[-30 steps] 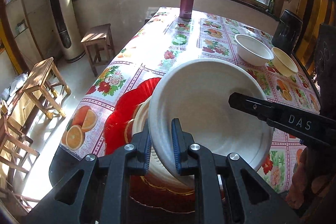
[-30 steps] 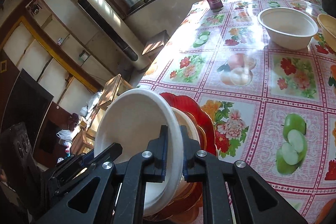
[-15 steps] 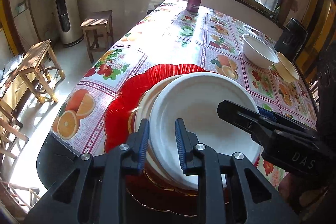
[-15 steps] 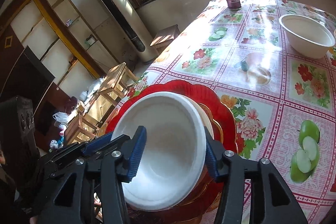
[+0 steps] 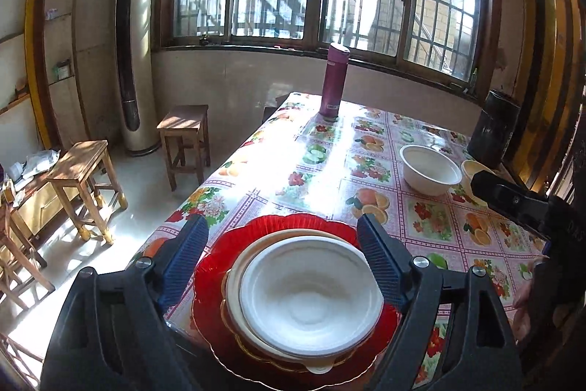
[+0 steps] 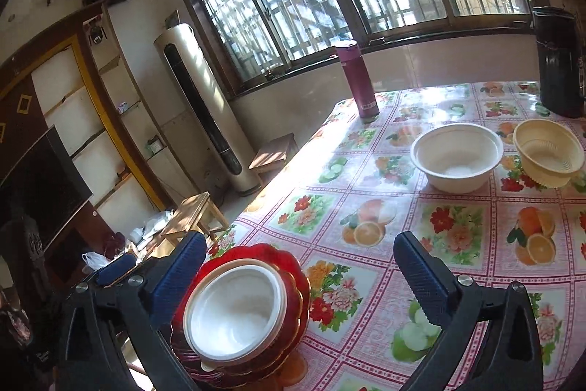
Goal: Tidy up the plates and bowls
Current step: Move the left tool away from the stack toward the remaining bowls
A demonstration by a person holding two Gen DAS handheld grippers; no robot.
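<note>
A white plate point(image 5: 307, 295) lies on top of a cream plate point(image 5: 241, 266), both stacked on a red scalloped plate point(image 5: 212, 266) at the table's near corner. The stack also shows in the right wrist view point(image 6: 234, 314). My left gripper point(image 5: 282, 244) is open and empty, raised above the stack. My right gripper point(image 6: 300, 266) is open and empty, raised just right of the stack. A white bowl point(image 6: 456, 156) and a cream ribbed bowl point(image 6: 547, 152) sit side by side at the table's far right.
A maroon flask point(image 5: 333, 79) stands at the far table edge. A black canister point(image 6: 558, 61) stands at the far right corner. Wooden stools point(image 5: 185, 138) and a standing air conditioner point(image 5: 132, 50) are left of the flowered tablecloth point(image 5: 329, 156).
Both grippers were shut on the white plate's rim and tilted it. They set it flat on the stack, opened wide, and rose away from it.
</note>
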